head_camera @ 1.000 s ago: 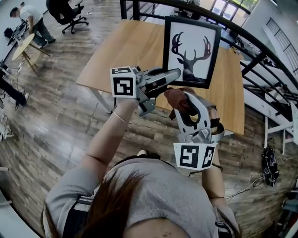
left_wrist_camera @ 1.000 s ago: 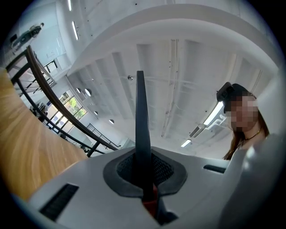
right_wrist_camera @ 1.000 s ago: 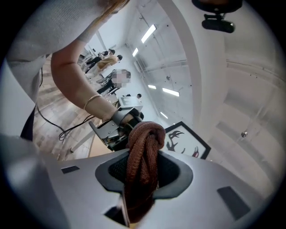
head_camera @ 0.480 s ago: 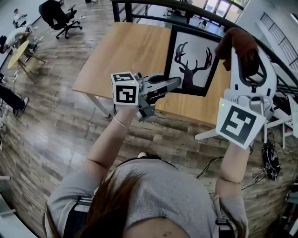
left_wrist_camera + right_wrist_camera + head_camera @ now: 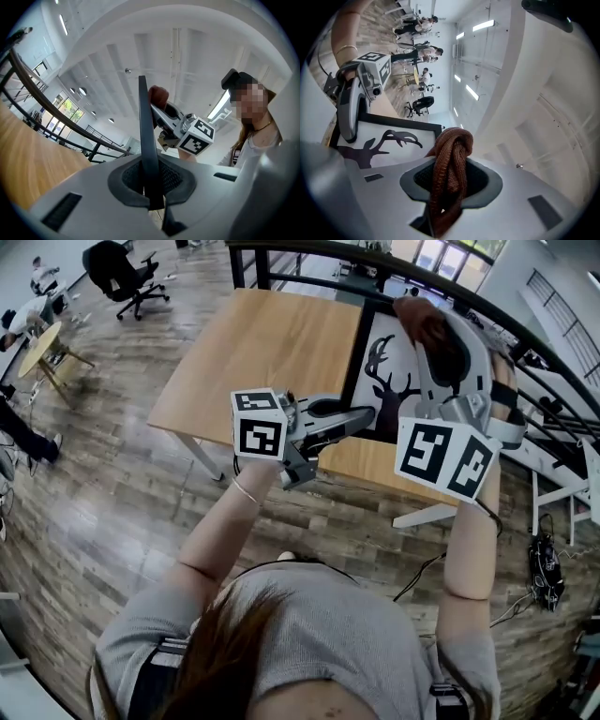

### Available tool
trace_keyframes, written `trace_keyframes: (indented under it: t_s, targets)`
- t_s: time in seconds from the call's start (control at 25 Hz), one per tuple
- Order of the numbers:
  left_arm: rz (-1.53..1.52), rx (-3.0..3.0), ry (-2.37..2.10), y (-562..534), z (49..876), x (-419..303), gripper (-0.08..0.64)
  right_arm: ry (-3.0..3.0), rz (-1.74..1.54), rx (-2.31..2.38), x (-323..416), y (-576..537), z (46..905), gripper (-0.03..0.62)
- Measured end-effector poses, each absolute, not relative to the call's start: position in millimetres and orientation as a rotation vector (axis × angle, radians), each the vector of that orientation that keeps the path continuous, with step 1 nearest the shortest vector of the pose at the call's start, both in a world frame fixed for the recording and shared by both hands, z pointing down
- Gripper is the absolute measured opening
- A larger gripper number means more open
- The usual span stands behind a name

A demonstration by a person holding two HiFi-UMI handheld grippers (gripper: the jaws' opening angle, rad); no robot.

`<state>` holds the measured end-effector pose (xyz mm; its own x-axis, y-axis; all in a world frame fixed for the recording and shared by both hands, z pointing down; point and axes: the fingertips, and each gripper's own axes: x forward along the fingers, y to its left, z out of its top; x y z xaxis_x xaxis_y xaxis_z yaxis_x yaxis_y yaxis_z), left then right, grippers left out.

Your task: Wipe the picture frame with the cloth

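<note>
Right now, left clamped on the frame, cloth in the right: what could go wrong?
1. The left gripper pinches the picture frame by one thin edge only; wiping pressure could twist it or slip it loose.
2. The cloth is bunched into a narrow roll in the right gripper, so hard jaw tips might scrape the frame's face.

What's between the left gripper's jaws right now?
The picture frame: its black edge stands edge-on, clamped between the jaws. The left gripper view shows it.
</note>
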<state>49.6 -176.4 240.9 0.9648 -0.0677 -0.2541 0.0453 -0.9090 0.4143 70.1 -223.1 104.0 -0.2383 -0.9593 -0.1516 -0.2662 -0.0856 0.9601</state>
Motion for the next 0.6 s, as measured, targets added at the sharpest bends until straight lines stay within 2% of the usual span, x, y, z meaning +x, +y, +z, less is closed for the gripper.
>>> trace_keyframes:
  t_s: [0.6]
  targets:
    - [-0.411,2.658,-0.008,-179,241,51,0.017,-1.668,-1.248,1.339,67,-204,155,0.133]
